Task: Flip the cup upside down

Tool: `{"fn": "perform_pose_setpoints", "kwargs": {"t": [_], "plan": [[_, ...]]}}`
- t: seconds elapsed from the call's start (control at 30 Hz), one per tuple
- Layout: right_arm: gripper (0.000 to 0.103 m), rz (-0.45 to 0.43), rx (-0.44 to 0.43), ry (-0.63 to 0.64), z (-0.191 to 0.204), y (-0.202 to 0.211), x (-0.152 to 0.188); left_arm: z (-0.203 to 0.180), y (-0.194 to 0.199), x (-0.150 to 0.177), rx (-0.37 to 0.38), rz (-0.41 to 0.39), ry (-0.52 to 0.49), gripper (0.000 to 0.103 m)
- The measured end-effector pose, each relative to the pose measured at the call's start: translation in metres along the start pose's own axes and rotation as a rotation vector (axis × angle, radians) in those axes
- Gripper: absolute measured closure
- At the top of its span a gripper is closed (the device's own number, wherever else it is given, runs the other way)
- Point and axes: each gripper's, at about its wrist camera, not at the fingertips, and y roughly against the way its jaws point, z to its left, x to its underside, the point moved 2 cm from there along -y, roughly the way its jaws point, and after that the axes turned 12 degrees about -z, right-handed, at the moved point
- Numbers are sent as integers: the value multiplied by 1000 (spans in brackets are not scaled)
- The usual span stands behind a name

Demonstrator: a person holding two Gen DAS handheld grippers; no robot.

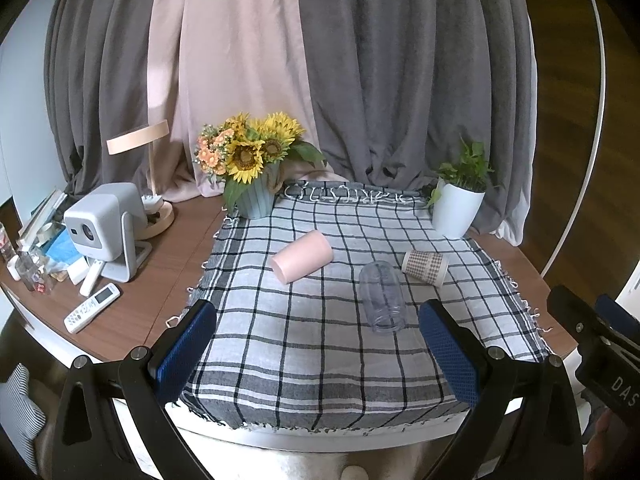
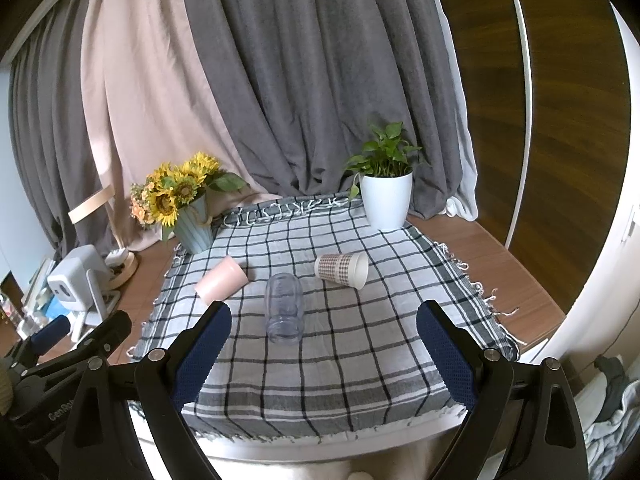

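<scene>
Three cups lie on their sides on a checked cloth [image 1: 320,344]. A pink cup [image 1: 302,256] [image 2: 221,281] lies at the left, a clear plastic cup [image 1: 382,297] [image 2: 284,307] in the middle, and a checked paper cup [image 1: 425,267] [image 2: 342,270] at the right. My left gripper [image 1: 318,354] is open and empty above the cloth's near edge, short of the cups. My right gripper [image 2: 324,354] is also open and empty, near the same edge. Each gripper's body shows at the edge of the other's view.
A sunflower bouquet in a blue pot [image 1: 254,168] stands at the cloth's back left, a white potted plant [image 1: 458,200] at the back right. A projector [image 1: 106,228], a lamp [image 1: 140,140], a remote [image 1: 92,306] and small items sit on the wooden table at the left. Curtains hang behind.
</scene>
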Motion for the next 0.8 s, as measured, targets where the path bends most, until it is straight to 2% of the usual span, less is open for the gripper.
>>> {"fn": "perform_pose_setpoints", "kwargs": {"t": [0.8], "plan": [[9, 9, 5, -1, 3, -7, 3, 5, -7, 3, -2, 10, -6, 0]]}}
